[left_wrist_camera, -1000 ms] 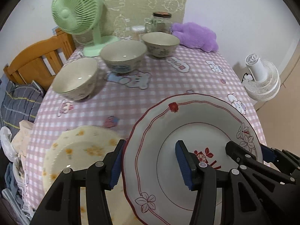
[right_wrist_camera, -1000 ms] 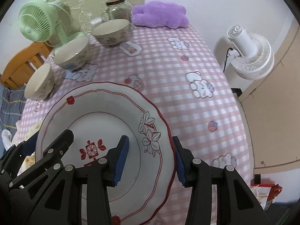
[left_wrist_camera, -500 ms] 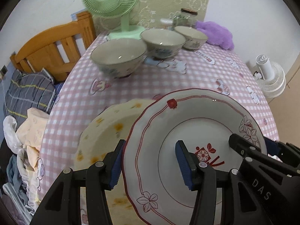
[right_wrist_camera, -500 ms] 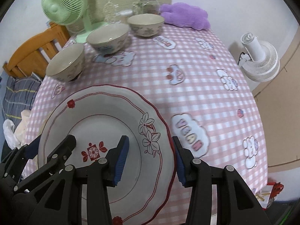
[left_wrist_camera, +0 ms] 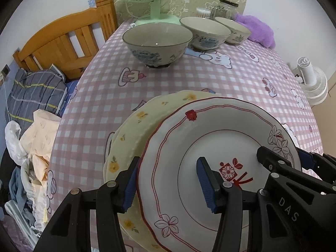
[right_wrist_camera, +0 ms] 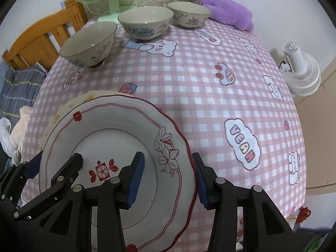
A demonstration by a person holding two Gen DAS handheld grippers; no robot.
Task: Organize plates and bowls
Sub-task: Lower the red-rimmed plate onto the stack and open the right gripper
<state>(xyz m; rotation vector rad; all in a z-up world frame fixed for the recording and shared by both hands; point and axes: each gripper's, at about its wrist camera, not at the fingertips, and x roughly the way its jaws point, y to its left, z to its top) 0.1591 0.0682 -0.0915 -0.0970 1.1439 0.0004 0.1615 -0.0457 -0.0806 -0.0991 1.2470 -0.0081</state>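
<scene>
- Left wrist view: we see the left gripper (left_wrist_camera: 168, 180) pinching the white plate with red trim (left_wrist_camera: 220, 147) by its left rim, one blue pad under the outer edge, the other pressed on the plate's inner face.
- The right gripper (left_wrist_camera: 294, 163) shows at the lower right of this view, clamped on the plate's opposite rim beside the flower print.
- The white plate hangs over the yellow flowered plate (left_wrist_camera: 134, 130), which lies on the pink checked tablecloth (left_wrist_camera: 100, 109); it covers the yellow plate's right part. We cannot tell whether the two plates touch.
- Three bowls (left_wrist_camera: 157, 40) stand in a row at the far side, well apart from the plates, before the green fan (left_wrist_camera: 155, 6).
- Against a second ago, the yellow plate has gone from the lower left corner to lying mostly beneath the held plate, and the bowls look nearer.
- Right wrist view: the right gripper (right_wrist_camera: 168, 174) grips the white plate (right_wrist_camera: 109, 134) on its right rim, the scalloped edge between its pads.
- The left gripper (right_wrist_camera: 52, 168) holds the far rim at lower left.
- Only a sliver of the yellow plate (right_wrist_camera: 69, 105) peeks past the white plate's upper left edge.
- A second ago this view showed almost nothing of the yellow plate; both grips look unchanged.
</scene>
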